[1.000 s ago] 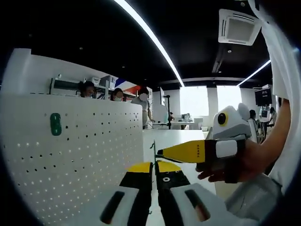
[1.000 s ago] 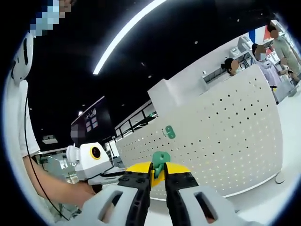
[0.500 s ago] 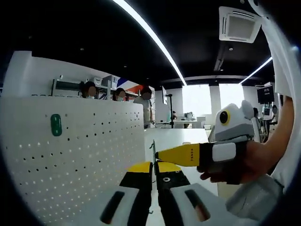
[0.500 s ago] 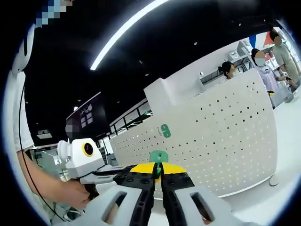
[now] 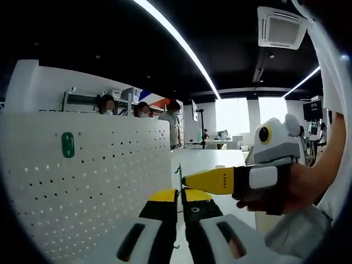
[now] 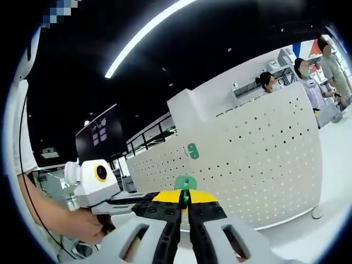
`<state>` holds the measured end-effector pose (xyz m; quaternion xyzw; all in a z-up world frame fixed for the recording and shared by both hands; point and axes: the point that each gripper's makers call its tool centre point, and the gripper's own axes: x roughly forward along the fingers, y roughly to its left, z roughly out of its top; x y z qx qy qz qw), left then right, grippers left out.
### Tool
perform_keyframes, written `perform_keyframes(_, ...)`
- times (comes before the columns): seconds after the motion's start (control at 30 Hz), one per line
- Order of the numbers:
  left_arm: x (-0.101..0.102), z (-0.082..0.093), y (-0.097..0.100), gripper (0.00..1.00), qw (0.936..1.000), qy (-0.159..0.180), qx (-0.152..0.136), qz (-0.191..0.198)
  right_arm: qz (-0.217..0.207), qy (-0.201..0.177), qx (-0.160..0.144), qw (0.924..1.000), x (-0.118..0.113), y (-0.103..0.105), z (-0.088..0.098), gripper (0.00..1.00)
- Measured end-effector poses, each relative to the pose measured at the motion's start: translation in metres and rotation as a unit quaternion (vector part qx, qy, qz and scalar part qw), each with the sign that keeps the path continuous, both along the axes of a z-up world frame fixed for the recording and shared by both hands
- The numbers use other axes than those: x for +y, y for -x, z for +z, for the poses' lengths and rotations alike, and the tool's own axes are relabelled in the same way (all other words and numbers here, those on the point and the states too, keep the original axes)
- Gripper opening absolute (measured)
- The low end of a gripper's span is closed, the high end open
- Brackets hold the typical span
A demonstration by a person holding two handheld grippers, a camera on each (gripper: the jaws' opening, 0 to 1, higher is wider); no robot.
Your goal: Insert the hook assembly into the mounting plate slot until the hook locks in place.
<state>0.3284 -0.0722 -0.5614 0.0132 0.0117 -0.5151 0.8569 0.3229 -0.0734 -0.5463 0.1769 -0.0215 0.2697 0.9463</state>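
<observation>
Left hand-held gripper (image 5: 180, 193), in the left gripper view: rising from the bottom edge, pressing its yellow-tipped jaws together, pinching a thin dark piece (image 5: 179, 173) standing upright out of the tips. Too thin and edge-on for telling its shape.

Going left to right in that view: standing at the left, a white pegboard (image 5: 82, 181), carrying a small green plate (image 5: 67, 144) on its upper left part, well apart from the jaws. Showing above the board's top edge, several people in the background. Lying past the board's right edge, a white counter (image 5: 206, 159). Reaching in from the right, the right hand-held gripper (image 5: 190, 179), being held in a hand (image 5: 286, 190), meeting the thin dark piece with its yellow tip just above the left jaws.

Going left to right in the right gripper view: gripping the left hand-held gripper (image 6: 165, 202) at the lower left, a hand (image 6: 77, 223), with the dark jaws pointing toward the middle. Rising from the bottom centre, the right hand-held gripper (image 6: 185, 195), closing its jaws on a green piece (image 6: 185, 183) sticking up from between the yellow tips. Touching or just beside each other at that piece, both sets of tips. Filling the space behind and to the right, the pegboard (image 6: 264, 165), with the green plate (image 6: 192, 150) sitting on it above the held piece and apart from it. Standing beyond the board at the upper right, more people.
</observation>
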Motion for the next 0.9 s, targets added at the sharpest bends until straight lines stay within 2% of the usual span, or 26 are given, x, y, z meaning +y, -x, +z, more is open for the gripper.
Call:
perform_keyframes(0.07,0.000,0.000,-0.001,0.04,0.9998,-0.011,-0.018,0.005,0.001,-0.002,0.000,1.0000,0.000,0.000,0.000,0.01)
perform_keyframes(0.2,-0.002,-0.004,0.000,0.06,0.9996,-0.025,-0.016,0.000,0.001,-0.004,0.002,1.0000,-0.001,0.000,0.000,0.01)
perform_keyframes(0.23,-0.002,-0.008,0.000,0.07,0.9994,-0.033,-0.008,-0.001,0.002,-0.006,0.002,1.0000,-0.001,0.000,0.001,0.01)
perform_keyframes(0.4,-0.004,-0.019,0.001,0.29,0.9988,-0.049,0.005,-0.004,0.004,-0.008,0.002,1.0000,-0.001,0.000,0.001,0.01)
perform_keyframes(0.53,-0.005,-0.020,0.001,0.37,0.9987,-0.050,0.005,-0.005,0.007,-0.009,0.004,0.9999,0.001,0.001,0.000,0.01)
perform_keyframes(0.57,-0.006,-0.022,0.002,0.39,0.9986,-0.050,0.015,-0.009,0.007,-0.010,0.004,0.9999,0.001,0.001,0.000,0.01)
perform_keyframes(0.83,-0.008,-0.035,0.004,0.56,0.9974,-0.066,0.027,-0.013,0.011,-0.015,0.006,0.9998,0.001,0.001,0.000,0.01)
perform_keyframes(0.9,-0.011,-0.036,0.008,0.61,0.9973,-0.059,0.037,-0.026,0.010,-0.015,0.006,0.9998,0.001,0.001,0.000,0.01)
